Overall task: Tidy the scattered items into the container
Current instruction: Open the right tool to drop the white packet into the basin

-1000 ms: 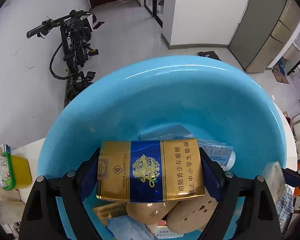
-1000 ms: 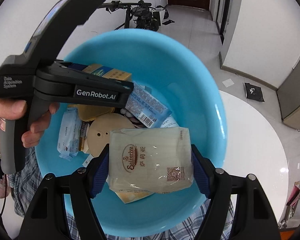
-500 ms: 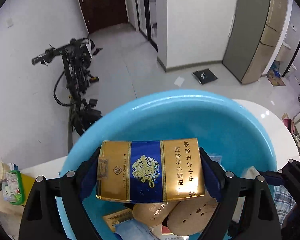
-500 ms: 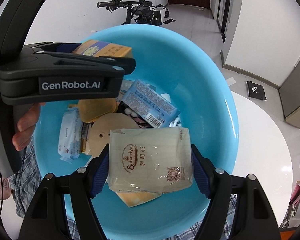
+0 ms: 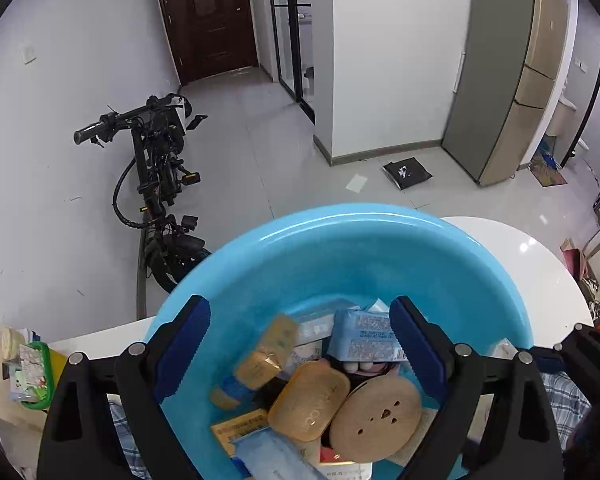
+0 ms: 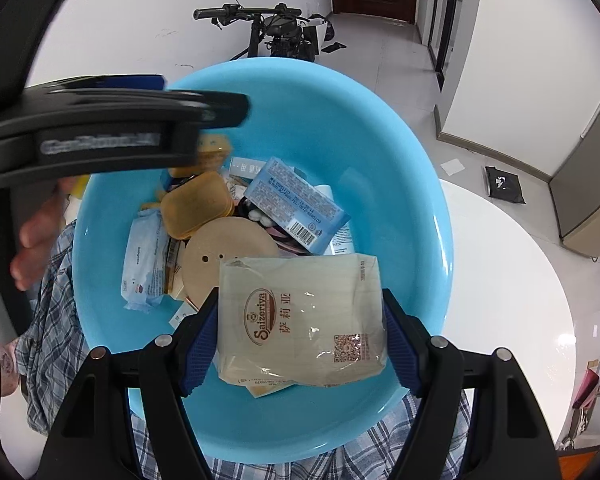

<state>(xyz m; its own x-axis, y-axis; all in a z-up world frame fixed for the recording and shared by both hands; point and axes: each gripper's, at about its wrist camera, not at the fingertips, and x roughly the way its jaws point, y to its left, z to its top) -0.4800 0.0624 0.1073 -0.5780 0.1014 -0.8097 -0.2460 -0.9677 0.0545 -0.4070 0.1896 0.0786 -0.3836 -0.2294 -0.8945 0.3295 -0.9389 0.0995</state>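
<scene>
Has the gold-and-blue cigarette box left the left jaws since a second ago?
Yes. It dropped from the just-opening left gripper down into the blue plastic basin.

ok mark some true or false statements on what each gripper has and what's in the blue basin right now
1. The left gripper grips a gold and blue box. False: its jaws have just been opening and nothing is between them; a blurred gold packet is in mid-air above the round light blue plastic basin.
2. The right gripper is shut on a clear plastic Saizeriya packet. True.
3. The basin is empty. False: packets and a round tan wooden disc lie in it.
4. The basin stands on a white round table. True.
</scene>
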